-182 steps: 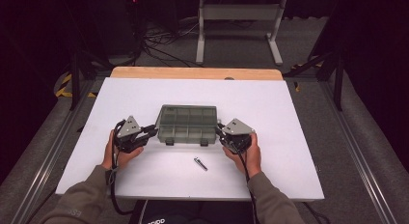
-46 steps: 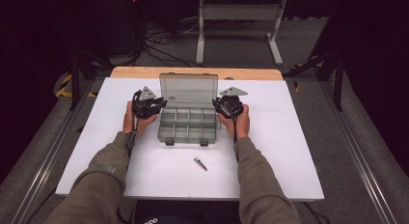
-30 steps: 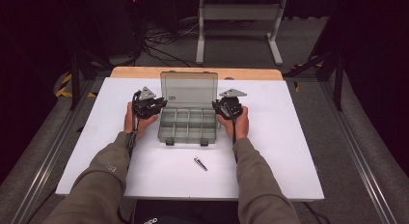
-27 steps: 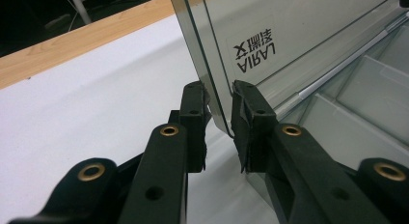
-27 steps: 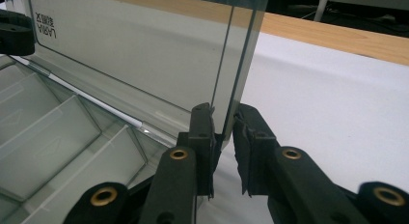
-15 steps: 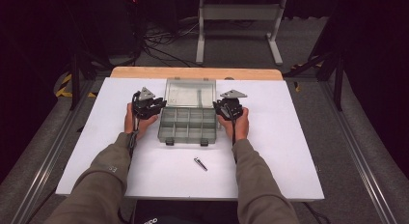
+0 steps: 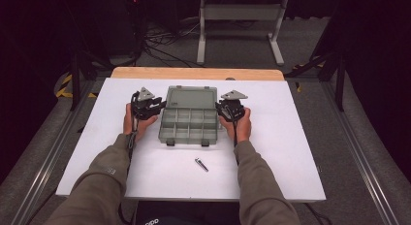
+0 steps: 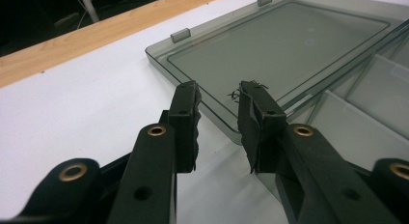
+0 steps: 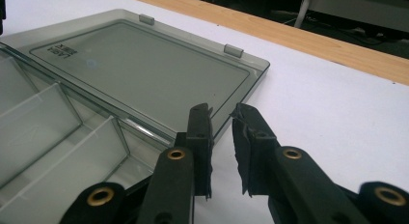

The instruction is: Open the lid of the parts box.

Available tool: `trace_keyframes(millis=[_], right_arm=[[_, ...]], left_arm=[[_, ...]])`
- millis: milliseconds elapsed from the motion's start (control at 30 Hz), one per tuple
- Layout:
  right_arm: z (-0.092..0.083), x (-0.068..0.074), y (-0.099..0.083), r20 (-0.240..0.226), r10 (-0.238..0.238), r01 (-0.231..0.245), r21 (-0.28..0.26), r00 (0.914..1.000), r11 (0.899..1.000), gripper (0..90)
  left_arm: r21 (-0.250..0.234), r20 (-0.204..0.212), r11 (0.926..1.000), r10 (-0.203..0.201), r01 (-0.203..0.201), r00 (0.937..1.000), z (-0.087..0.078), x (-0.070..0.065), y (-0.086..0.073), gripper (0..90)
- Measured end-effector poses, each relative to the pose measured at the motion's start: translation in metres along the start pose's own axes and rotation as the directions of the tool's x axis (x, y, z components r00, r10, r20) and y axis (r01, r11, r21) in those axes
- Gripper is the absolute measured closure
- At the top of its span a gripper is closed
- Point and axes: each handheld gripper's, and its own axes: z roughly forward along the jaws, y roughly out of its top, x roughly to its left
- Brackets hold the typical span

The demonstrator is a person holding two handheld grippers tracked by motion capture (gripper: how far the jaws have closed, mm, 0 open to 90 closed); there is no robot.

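A smoky grey compartment box (image 7: 189, 128) stands open in the middle of the white table, its lid (image 7: 190, 96) lying flat behind it. My left gripper (image 7: 157, 104) is at the lid's left edge. Its jaws (image 8: 219, 89) have just been opening, and the lid's near corner (image 8: 226, 122) sits low in the gap, untouched by the pads. My right gripper (image 7: 220, 108) is at the lid's right edge. It (image 9: 220, 110) stands open by a narrow gap, with the lid's edge (image 9: 241, 84) just ahead of the tips and nothing pinched.
A small metal pin (image 7: 201, 164) lies on the table (image 7: 291, 152) in front of the box, between the forearms. A wooden strip (image 7: 194, 73) runs along the far edge. Beyond it are a dark floor, cables and a metal stand (image 7: 237, 21).
The box, closed six seconds ago, has been opened. Over the last second its lid swung from raised down to flat behind the base. Both hands kept their places.
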Motion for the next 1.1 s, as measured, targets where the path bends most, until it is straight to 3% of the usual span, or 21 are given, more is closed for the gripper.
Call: trace_keyframes(millis=[233, 400, 533, 767, 1100], right_arm=[[-0.016, -0.006, 0.004, 0.006, 0.000, 0.000, -0.025, 1.0000, 1.000, 75.6], [-0.030, -0.009, 0.009, 0.008, -0.031, 0.031, -0.025, 0.9995, 0.999, 75.1], [-0.042, -0.006, 0.011, -0.017, -0.053, 0.052, -0.047, 0.9984, 0.998, 73.9], [-0.066, 0.005, 0.009, -0.041, -0.118, 0.114, -0.075, 0.9922, 0.991, 72.7], [-0.096, 0.012, 0.000, -0.082, -0.150, 0.140, -0.119, 0.9853, 0.983, 69.8]], left_arm=[[-0.018, 0.011, 0.9998, 0.011, -0.011, 0.9999, -0.014, 0.000, 0.005, 67.2], [-0.038, 0.018, 0.9975, 0.060, -0.059, 0.9980, -0.027, -0.006, 0.007, 66.5], [-0.045, 0.028, 0.9957, 0.082, -0.081, 0.9962, -0.035, -0.011, 0.009, 65.5], [-0.090, 0.063, 0.9826, 0.169, -0.163, 0.9836, -0.060, -0.028, 0.012, 63.5], [-0.154, 0.111, 0.9661, 0.225, -0.207, 0.9679, -0.084, -0.046, 0.010, 59.6]])
